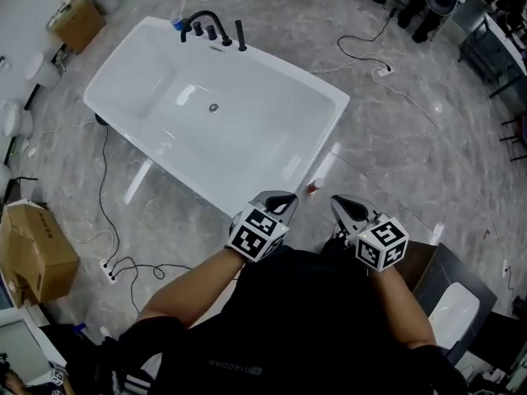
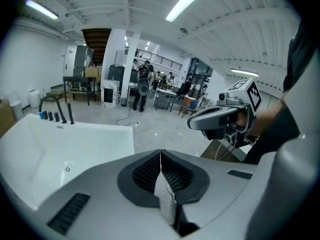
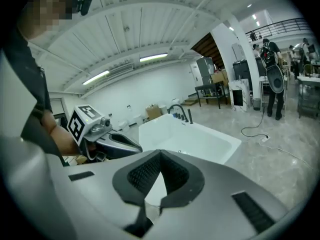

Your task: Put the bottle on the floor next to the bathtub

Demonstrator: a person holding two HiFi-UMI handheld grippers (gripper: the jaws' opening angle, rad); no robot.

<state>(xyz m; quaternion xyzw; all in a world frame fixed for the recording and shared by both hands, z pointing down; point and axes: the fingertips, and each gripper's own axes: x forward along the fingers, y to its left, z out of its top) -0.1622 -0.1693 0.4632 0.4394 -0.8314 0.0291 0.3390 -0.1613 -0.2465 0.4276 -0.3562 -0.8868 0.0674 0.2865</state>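
Holding left tongs (image 1: pixel 289 198) and right tongs (image 1: pixel 337 202) shut and empty, apparently leaving small reddish bottle (image 1: pixel 312 188) standing on grey floor (image 1: pixel 395 155) beside near corner of white bathtub (image 1: pixel 272 62).

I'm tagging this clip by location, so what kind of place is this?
Probably a workshop or lab hall with a bathroom mock-up, not a home: a freestanding bathtub stands on open floor, loose cables trail around it, and cardboard boxes sit nearby.
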